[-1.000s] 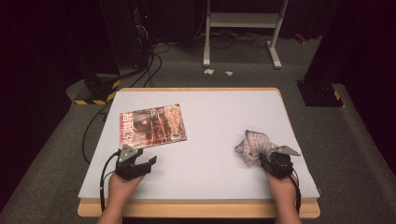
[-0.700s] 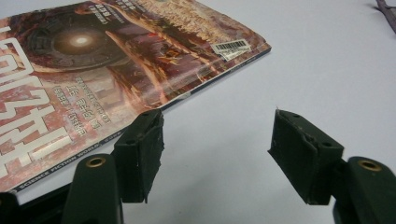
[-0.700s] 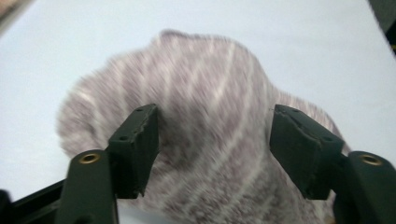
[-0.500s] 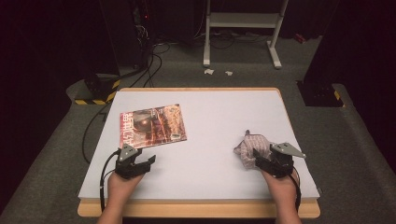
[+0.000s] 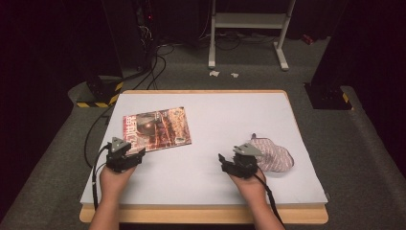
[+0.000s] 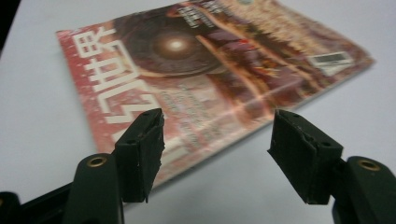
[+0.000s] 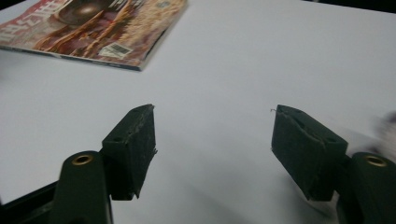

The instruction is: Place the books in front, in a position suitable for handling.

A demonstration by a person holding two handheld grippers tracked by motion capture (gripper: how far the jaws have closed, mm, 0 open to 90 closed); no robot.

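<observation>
A magazine [image 5: 155, 129] with a red-brown cover lies flat on the white table [image 5: 230, 115], left of centre. My left gripper [image 5: 135, 155] stands open at its near left corner; in the left gripper view the magazine [image 6: 210, 60] lies just beyond the left gripper [image 6: 217, 126], whose jaws are spread with nothing between them. A crumpled patterned cloth [image 5: 273, 157] lies at the right. My right gripper [image 5: 224, 164] is just left of it and points towards the magazine [image 7: 93, 28]. The right gripper [image 7: 212, 112] jaws have just been opening wide, then easing in slightly, over bare table.
Beyond the table's far edge, a white stand's legs [image 5: 249, 43] rest on the carpet. A yellow-and-black striped base [image 5: 95, 96] with cables sits at the back left, and a black base [image 5: 330, 93] at the back right. The cloth shows as a blur [image 7: 387, 123].
My right gripper let go of the cloth and moved left, away from it; the cloth now lies on the table. My left gripper shifted a little left and forward by the magazine's corner.
</observation>
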